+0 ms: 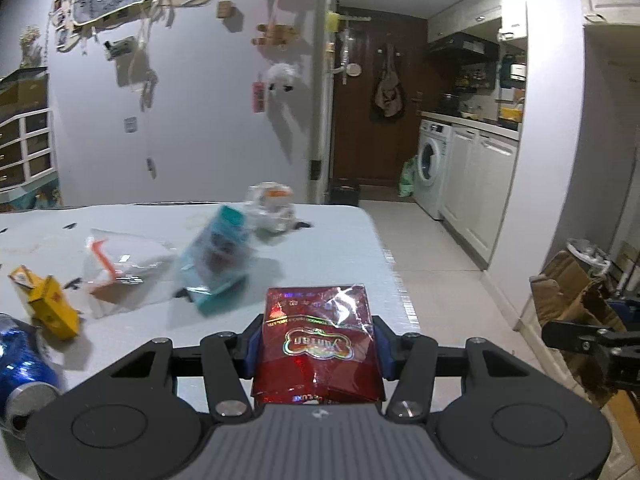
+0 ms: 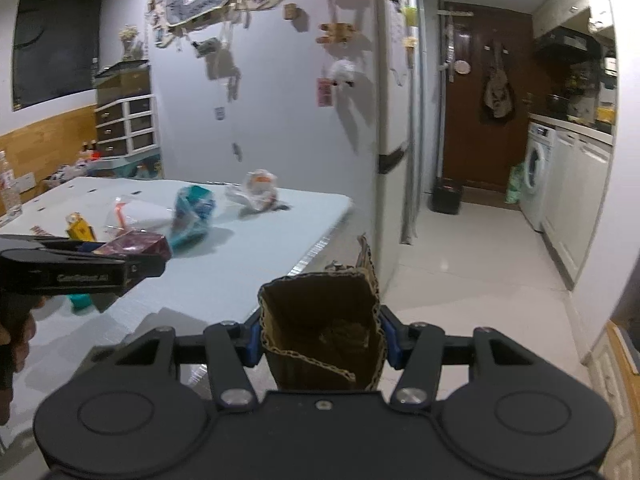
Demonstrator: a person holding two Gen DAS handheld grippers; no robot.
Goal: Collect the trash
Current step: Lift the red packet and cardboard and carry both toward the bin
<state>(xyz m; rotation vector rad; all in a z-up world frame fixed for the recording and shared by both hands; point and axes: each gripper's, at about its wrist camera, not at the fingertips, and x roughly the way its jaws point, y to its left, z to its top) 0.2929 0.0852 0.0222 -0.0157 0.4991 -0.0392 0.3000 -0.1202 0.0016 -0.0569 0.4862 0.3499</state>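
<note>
Both grippers loaded w/ trash
You've got left gripper (image 1: 316, 344) clamped on red wrapper (image 1: 318, 344), right gripper (image 2: 322, 338) clamped on cardboard piece (image 2: 320, 328), lower center, likely for binning.

Dim, bluish indoor light is falling from overhead, wall ornaments (image 1: 276, 34) are casting hard shadows, motion blur is smearing the table's (image 1: 328, 248) litter, and fisheye bending is darkening the corners.

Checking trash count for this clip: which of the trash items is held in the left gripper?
The shiny red foil packet, clamped between the left gripper. The yellow carton, teal pack and blue can lie on the white table.
</note>
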